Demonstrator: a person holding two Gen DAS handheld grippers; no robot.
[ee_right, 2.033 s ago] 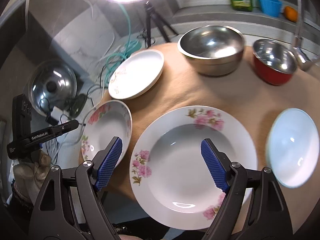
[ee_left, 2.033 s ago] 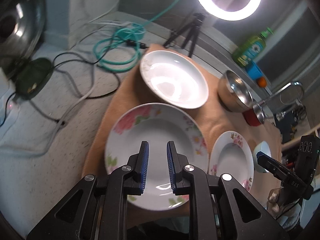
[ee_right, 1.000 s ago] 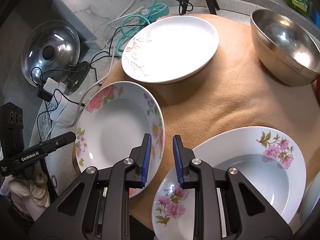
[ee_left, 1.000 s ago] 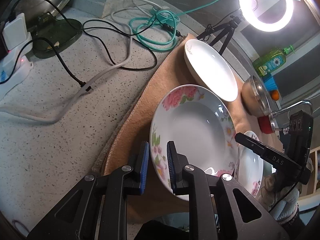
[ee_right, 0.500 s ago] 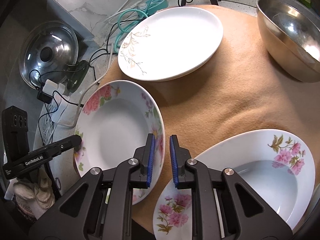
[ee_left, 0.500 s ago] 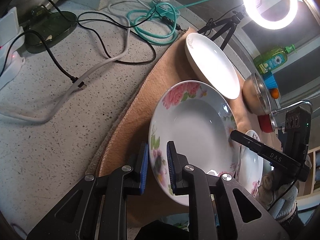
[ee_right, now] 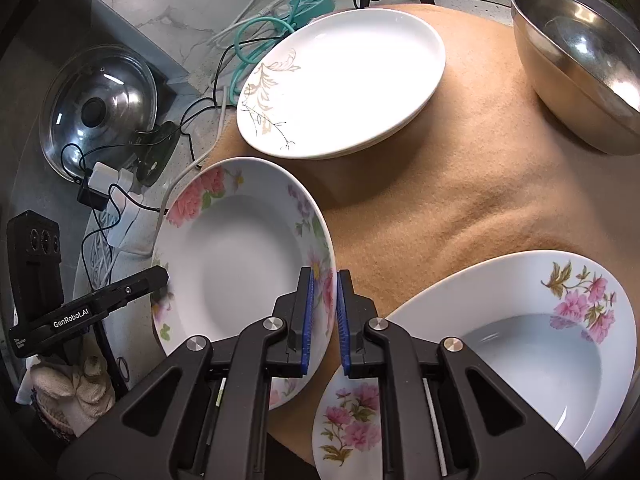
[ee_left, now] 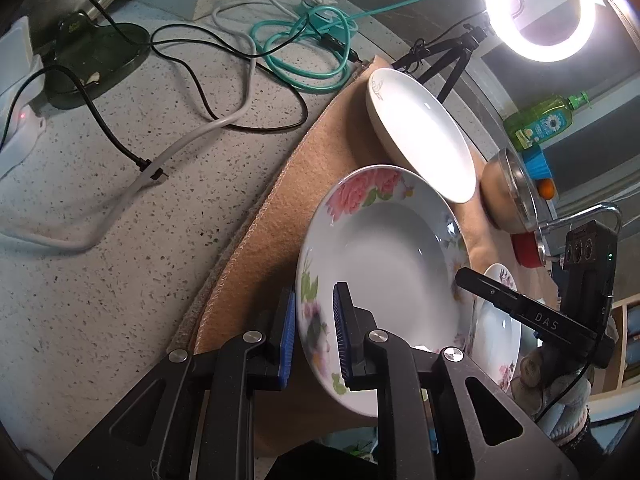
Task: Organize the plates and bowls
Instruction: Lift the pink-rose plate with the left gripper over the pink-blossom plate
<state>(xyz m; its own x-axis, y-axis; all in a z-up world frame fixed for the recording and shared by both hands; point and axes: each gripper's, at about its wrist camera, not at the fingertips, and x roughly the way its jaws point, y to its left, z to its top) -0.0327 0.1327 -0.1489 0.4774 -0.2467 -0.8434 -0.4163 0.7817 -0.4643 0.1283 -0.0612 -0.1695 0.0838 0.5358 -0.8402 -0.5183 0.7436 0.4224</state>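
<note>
The rose-patterned deep plate (ee_right: 240,264), at lower left of the right-wrist frame, is glazed ceramic: probably stiff, slick, fairly heavy and chippable, so the rim is the place to hold it. It sits tilted over the tan mat (ee_right: 460,200), pinched at opposite rim edges: the left gripper (ee_left: 314,336) has its fingers narrowed onto one edge, the right gripper (ee_right: 323,318) likewise onto the other. Counted: three plates, with a pink-flowered deep plate (ee_right: 520,344) at lower right and a white leaf-print plate (ee_right: 344,80) above; one steel bowl (ee_right: 580,64) here, a red bowl (ee_left: 526,250) in the left view.
</note>
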